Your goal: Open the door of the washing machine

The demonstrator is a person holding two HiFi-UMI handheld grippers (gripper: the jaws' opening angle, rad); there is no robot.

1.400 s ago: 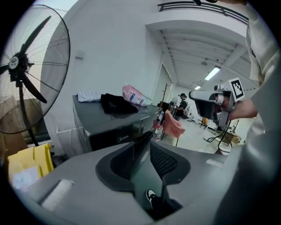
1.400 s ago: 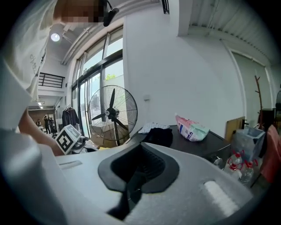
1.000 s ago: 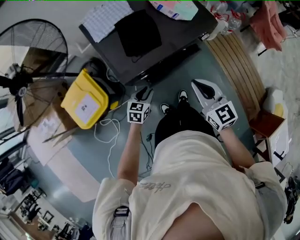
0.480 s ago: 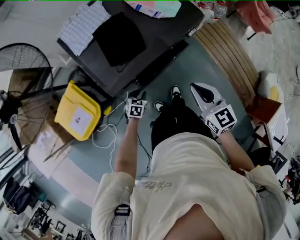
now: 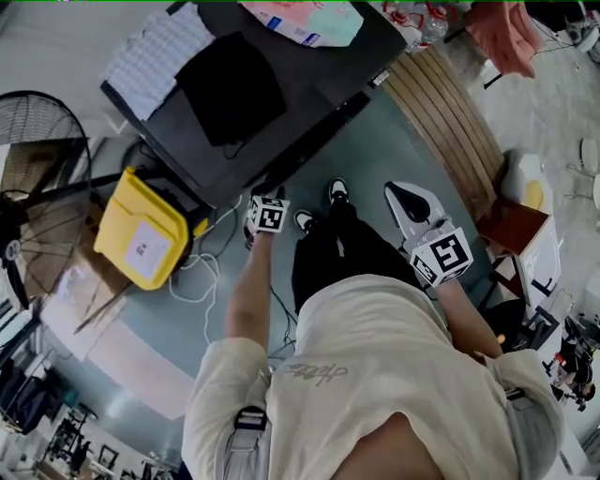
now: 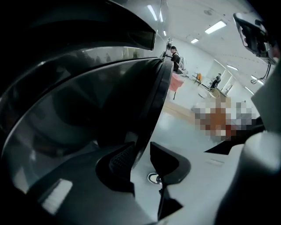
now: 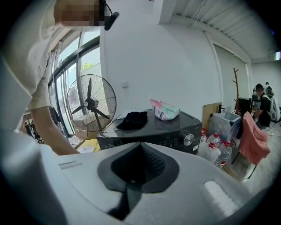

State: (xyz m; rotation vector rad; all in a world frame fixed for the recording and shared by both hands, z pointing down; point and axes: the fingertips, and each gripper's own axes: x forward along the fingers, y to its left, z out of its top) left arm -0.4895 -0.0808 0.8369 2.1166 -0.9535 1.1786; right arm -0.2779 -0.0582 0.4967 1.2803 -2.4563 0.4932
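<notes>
The black washing machine (image 5: 281, 112) stands in front of the person; the right gripper view shows its top and control panel (image 7: 171, 134). My left gripper (image 5: 262, 211) hangs low at the machine's front, pointing steeply down. In the left gripper view the round glass door (image 6: 88, 114) fills the left side. Its dark rim (image 6: 153, 110) runs down between the jaws of my left gripper (image 6: 142, 154), close to the left pad (image 6: 123, 160) and apart from the right one. These jaws are opening. My right gripper (image 5: 412, 202) is held out to the right of the legs, shut and empty (image 7: 140, 149).
A black cloth (image 5: 230, 89), a checked cloth and a printed pack (image 5: 309, 21) lie on the machine. A yellow box (image 5: 141, 242), a standing fan (image 5: 37, 187) and loose white cable (image 5: 202, 272) are on the left. Wooden slats (image 5: 450, 122) lie at the right; water bottles (image 7: 221, 151) stand beside the machine.
My left gripper has sunk down along the machine's front and looks smaller in the head view. My right gripper has drifted a little. The head camera has shifted.
</notes>
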